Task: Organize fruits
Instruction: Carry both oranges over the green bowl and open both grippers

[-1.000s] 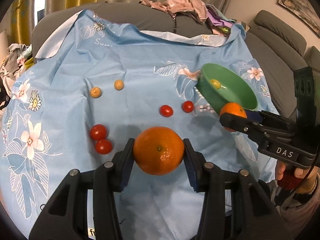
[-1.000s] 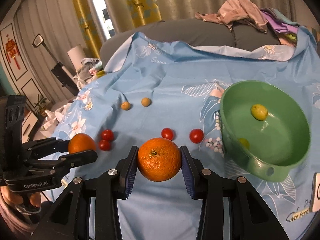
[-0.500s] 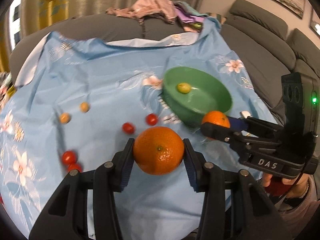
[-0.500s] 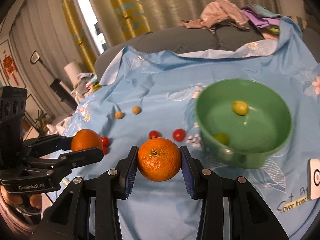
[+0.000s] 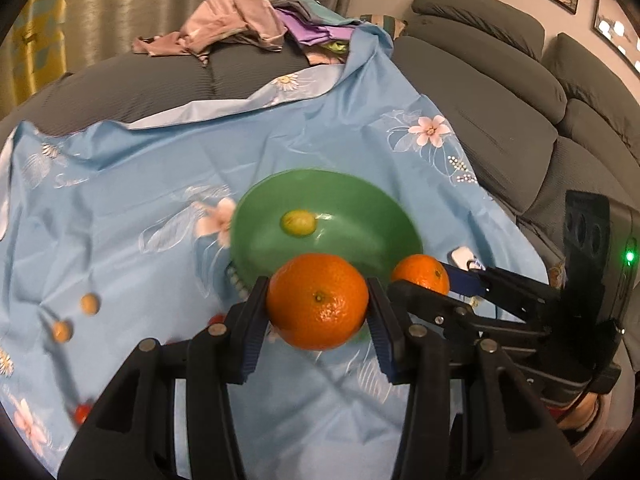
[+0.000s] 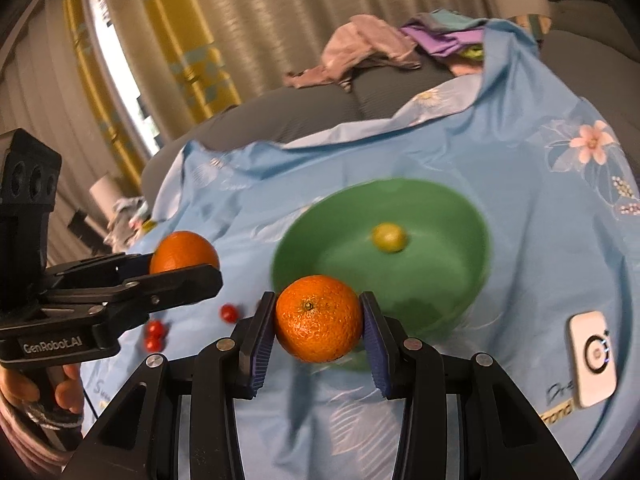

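Note:
In the left wrist view my left gripper (image 5: 317, 312) is shut on a large orange (image 5: 316, 292), held above the blue flowered cloth just in front of the green bowl (image 5: 372, 216). One yellow-green fruit (image 5: 298, 222) lies in the bowl. To its right, my right gripper (image 5: 420, 282) is shut on a second orange (image 5: 422, 270) near the bowl's rim. The right wrist view shows that orange (image 6: 318, 316) between the right gripper's (image 6: 319, 326) blue pads, at the near wall of the bowl (image 6: 448, 264). The left gripper (image 6: 182, 266) holds its orange (image 6: 182, 250) at the left.
Two small orange fruits (image 5: 89, 304) and cherry tomatoes (image 6: 229, 312) lie loose on the cloth left of the bowl. A white device (image 6: 592, 358) rests on the cloth to the right. Grey sofa cushions (image 5: 500, 120) and piled clothes (image 5: 240, 20) surround the cloth.
Both grippers, each still holding its orange, have swung to the right towards the green bowl. The bowl now sits right behind both oranges, and the loose small fruits have slid to the left.

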The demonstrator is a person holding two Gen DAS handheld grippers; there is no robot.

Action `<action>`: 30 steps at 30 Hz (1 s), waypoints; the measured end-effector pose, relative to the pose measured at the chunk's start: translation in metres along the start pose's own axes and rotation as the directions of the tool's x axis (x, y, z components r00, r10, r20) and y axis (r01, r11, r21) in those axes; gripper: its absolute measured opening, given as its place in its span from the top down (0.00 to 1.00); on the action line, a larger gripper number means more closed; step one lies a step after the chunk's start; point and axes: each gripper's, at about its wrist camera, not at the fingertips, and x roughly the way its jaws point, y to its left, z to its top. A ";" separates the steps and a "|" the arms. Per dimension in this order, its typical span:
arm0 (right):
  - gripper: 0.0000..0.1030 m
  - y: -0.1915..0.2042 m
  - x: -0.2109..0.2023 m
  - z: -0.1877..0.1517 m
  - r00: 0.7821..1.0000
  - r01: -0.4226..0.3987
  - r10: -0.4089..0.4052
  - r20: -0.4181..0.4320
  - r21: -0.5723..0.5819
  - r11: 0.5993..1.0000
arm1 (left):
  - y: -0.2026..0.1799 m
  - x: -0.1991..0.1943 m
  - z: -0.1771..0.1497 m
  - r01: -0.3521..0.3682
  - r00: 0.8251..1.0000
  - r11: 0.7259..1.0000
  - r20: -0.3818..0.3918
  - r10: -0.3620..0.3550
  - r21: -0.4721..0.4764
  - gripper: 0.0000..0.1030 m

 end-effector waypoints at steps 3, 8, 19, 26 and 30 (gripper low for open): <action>0.58 -0.011 0.004 0.005 1.000 0.025 -0.026 0.009 0.010 1.000 | -0.003 0.017 0.009 0.003 1.000 1.000 -0.014 -0.003 0.006 0.55; 0.58 -0.027 0.018 0.012 0.998 0.059 -0.059 -0.007 0.017 0.998 | -0.004 0.048 0.016 -0.009 0.999 1.000 -0.052 0.010 0.013 0.55; 0.58 -0.035 0.045 0.011 0.987 0.138 -0.141 -0.077 -0.040 0.990 | 0.007 0.089 0.014 -0.067 0.990 0.998 -0.125 0.069 0.022 0.55; 0.58 -0.033 0.048 0.009 0.981 0.159 -0.165 -0.102 -0.068 0.985 | 0.009 0.095 0.008 -0.105 0.983 0.994 -0.152 0.107 0.026 0.54; 0.57 -0.029 0.041 0.011 0.977 0.185 -0.193 -0.093 -0.086 0.979 | 0.007 0.087 0.008 -0.118 0.983 0.992 -0.134 0.122 0.034 0.47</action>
